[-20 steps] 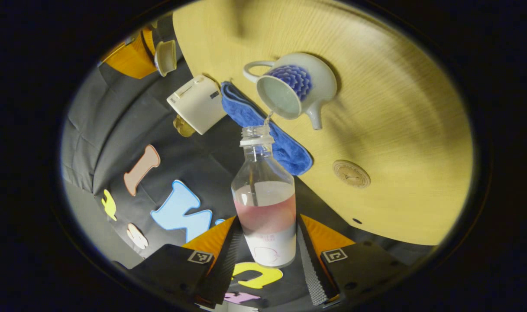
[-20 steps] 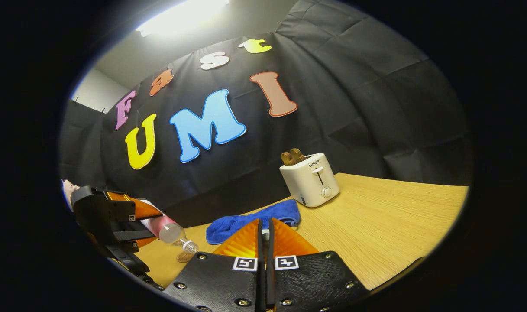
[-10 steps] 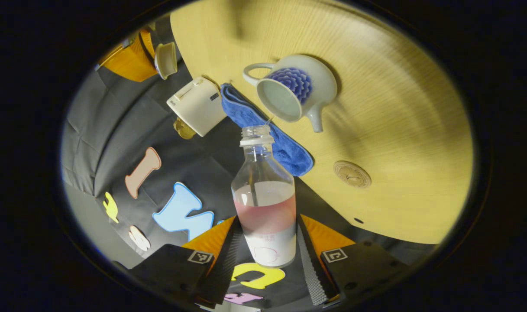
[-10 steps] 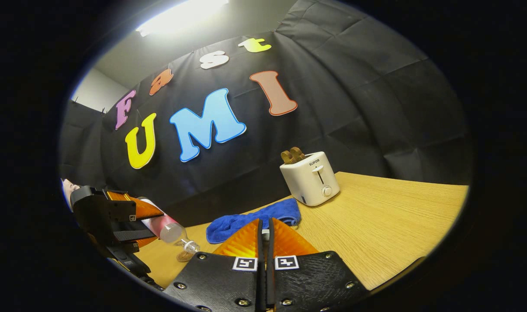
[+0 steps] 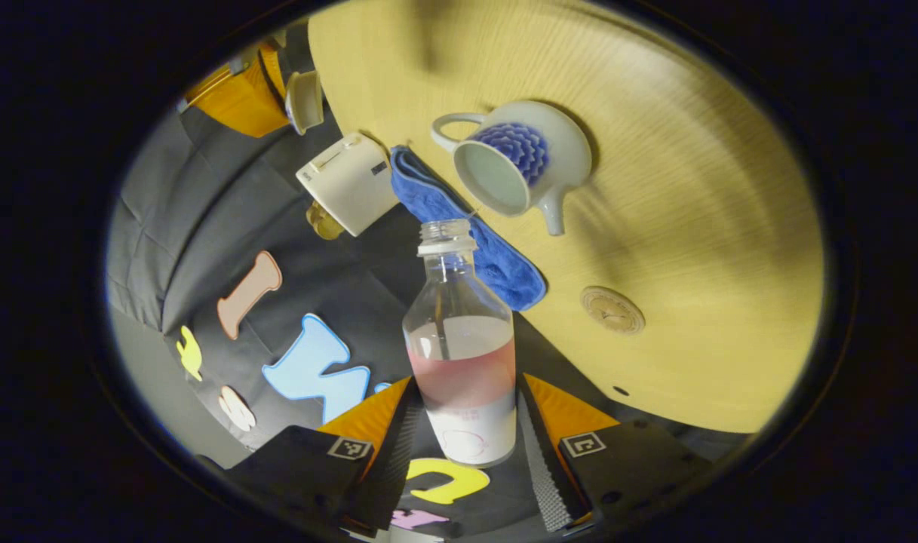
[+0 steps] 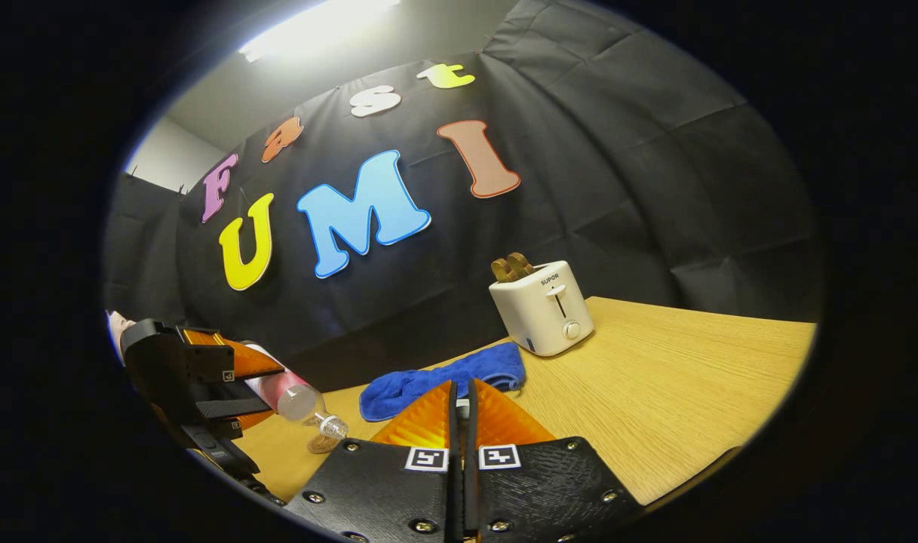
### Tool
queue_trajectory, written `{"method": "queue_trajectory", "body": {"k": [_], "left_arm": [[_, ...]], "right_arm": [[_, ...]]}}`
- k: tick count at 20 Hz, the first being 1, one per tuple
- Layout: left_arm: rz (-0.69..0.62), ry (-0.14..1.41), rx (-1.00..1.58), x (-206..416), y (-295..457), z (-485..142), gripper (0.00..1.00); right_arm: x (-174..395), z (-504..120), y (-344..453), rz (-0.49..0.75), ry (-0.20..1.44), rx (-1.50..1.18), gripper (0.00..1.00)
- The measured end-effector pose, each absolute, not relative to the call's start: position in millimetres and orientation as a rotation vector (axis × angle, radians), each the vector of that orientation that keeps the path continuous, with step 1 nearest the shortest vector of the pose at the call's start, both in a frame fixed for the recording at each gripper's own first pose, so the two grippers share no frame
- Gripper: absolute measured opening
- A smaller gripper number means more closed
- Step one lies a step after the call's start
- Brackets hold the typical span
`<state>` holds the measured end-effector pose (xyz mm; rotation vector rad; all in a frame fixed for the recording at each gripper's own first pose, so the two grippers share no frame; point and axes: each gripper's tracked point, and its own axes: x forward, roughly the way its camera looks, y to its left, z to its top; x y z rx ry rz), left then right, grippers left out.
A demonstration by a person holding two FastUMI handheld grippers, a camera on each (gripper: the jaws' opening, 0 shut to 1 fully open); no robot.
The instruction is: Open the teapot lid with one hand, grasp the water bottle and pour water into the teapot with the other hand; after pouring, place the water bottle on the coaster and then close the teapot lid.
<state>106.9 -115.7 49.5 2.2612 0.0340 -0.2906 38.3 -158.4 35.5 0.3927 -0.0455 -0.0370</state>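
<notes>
My left gripper [image 5: 467,381] is shut on a clear water bottle [image 5: 462,339], capless and partly filled, with a pink label. The bottle's mouth points toward the white teapot [image 5: 557,143] with a blue flower pattern, which stands open on the wooden table. A round coaster [image 5: 612,309] lies near the teapot, on its spout side. My right gripper [image 6: 463,386] is shut, with a bit of the white teapot lid [image 6: 463,408] between its fingers. That lid [image 5: 305,100] also appears held up at the far left of the left gripper view. In the right gripper view the tilted bottle [image 6: 293,398] hangs above the coaster [image 6: 321,445].
A blue cloth [image 5: 474,234] lies at the table's back edge beside a white toaster [image 5: 348,181] with toast in it. The same cloth [image 6: 440,375] and toaster [image 6: 543,309] stand ahead of my right gripper. Bare table [image 6: 655,392] stretches to the right.
The thin stream from the bottle into the teapot has stopped. The bottle has tipped back a little and its mouth has drawn away from the teapot's rim. My right gripper has barely moved.
</notes>
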Motion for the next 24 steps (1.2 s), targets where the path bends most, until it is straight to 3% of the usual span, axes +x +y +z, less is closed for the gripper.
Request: {"method": "queue_trajectory", "body": {"k": [9,24], "left_arm": [[-0.309,0.038,1.827,105,-102,28,0.84],[-0.149,0.087,0.959,137,-28,2,0.84]], "right_arm": [[41,33,-157,-0.038,-0.034,0.380,0.00],[48,25,-133,0.001,-0.015,0.311,0.00]]}}
